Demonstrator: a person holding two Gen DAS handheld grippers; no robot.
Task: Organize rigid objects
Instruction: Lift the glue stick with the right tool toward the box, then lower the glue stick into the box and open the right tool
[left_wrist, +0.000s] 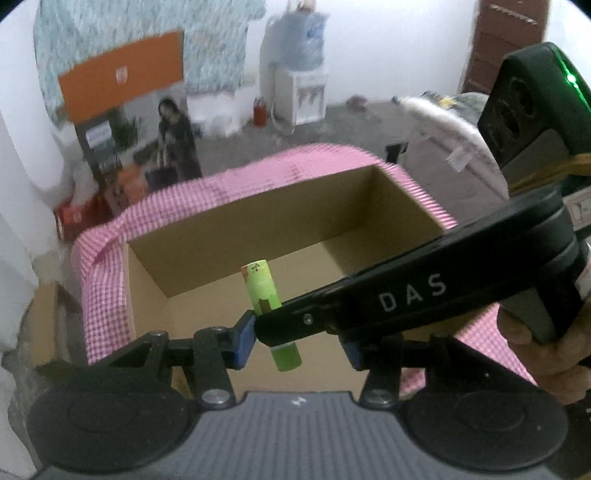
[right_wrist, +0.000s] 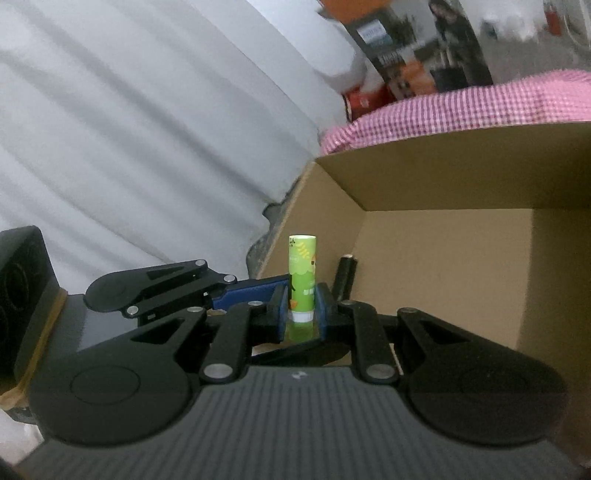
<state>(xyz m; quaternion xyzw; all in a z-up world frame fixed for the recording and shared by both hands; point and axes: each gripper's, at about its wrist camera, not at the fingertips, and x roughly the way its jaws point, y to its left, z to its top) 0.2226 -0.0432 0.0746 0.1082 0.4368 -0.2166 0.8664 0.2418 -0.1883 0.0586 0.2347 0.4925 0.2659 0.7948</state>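
The right gripper (right_wrist: 302, 308) clenches a green tube (right_wrist: 302, 275) over the box (right_wrist: 443, 258); left jaws gape empty, so a clash could dislodge it.

Left gripper (left_wrist: 295, 341): matte black linkage arms, silver round pivot screws, blue pads on the fingertips (left_wrist: 243, 341). Body is grey with fine ribbing and a small white logo, flanked by two black discs.

Right gripper (right_wrist: 300, 314): same build, with black links, silver screws, blue pads, a ribbed grey housing and a white logo. From the left wrist, its side arm reads "DAS" in grey letters; a green light glows on the black handle block.
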